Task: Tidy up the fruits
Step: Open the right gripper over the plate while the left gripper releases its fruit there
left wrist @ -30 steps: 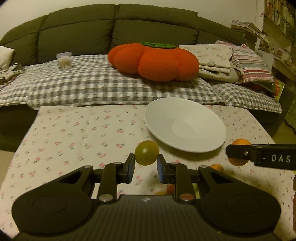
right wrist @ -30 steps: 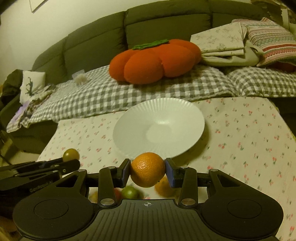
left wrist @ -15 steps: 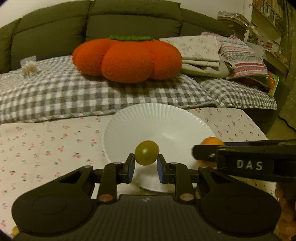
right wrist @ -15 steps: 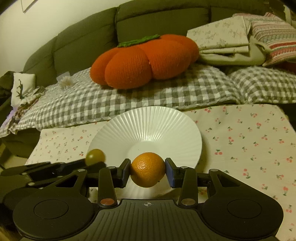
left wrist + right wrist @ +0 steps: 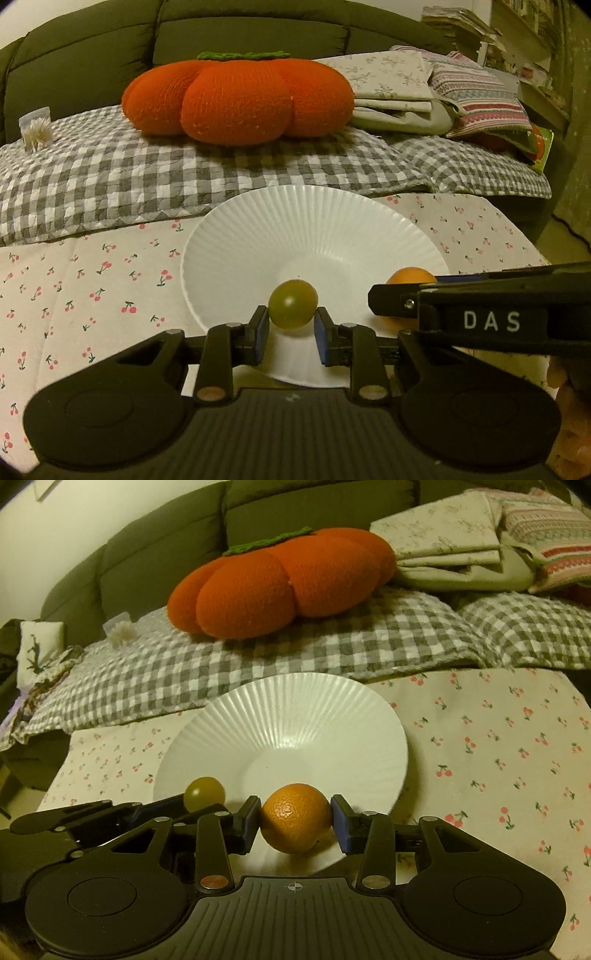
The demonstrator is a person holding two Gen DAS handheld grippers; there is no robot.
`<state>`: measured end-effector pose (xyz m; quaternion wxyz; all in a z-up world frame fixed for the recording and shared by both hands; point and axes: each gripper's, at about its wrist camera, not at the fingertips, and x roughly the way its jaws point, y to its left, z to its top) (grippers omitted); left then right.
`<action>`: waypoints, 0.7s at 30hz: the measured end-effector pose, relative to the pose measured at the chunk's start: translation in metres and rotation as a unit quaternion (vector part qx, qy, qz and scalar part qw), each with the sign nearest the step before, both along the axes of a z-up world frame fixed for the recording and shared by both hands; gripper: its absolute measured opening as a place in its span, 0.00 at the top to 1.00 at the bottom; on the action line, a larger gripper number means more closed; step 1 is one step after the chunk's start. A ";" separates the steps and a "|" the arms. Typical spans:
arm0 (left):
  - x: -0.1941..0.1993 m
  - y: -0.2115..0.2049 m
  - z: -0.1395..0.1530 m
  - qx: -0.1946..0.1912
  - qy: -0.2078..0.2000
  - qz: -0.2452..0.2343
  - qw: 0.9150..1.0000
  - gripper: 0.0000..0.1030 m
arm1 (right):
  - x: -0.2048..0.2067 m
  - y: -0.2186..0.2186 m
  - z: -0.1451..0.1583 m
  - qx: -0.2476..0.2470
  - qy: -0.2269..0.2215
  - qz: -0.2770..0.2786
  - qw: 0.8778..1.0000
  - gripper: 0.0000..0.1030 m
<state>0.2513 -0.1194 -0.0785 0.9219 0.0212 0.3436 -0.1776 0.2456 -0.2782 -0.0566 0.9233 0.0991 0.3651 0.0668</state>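
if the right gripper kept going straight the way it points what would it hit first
Most likely the white plate. The right hand-held gripper, shut on the orange, points over the plate's near rim toward its bowl. If it is held high enough to clear the far rim, the checked blanket comes next; depth is unclear.

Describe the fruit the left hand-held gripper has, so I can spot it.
Find the white plate on the cherry-print cloth. Over its near edge, the left hand-held gripper pinches a small olive-green fruit; the orange beside it is bigger.
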 end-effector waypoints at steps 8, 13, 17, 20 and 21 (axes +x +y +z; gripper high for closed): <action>-0.004 0.013 0.009 -0.019 0.002 -0.001 1.000 0.50 | -0.007 -0.003 0.010 0.012 -0.012 -0.010 1.000 0.38; -0.010 0.028 0.019 -0.033 0.010 0.019 0.999 0.49 | -0.013 -0.011 0.020 0.034 -0.016 -0.028 0.999 0.38; -0.019 0.046 0.029 -0.037 0.011 0.034 0.999 0.48 | -0.024 -0.007 0.031 0.019 -0.025 -0.028 0.999 0.38; -0.024 0.061 0.032 -0.044 0.020 0.049 0.998 0.47 | -0.035 -0.001 0.038 0.009 -0.028 -0.022 0.999 0.38; -0.027 0.066 0.033 -0.044 0.022 0.055 0.997 0.47 | -0.040 0.001 0.040 0.008 -0.029 -0.019 0.999 0.38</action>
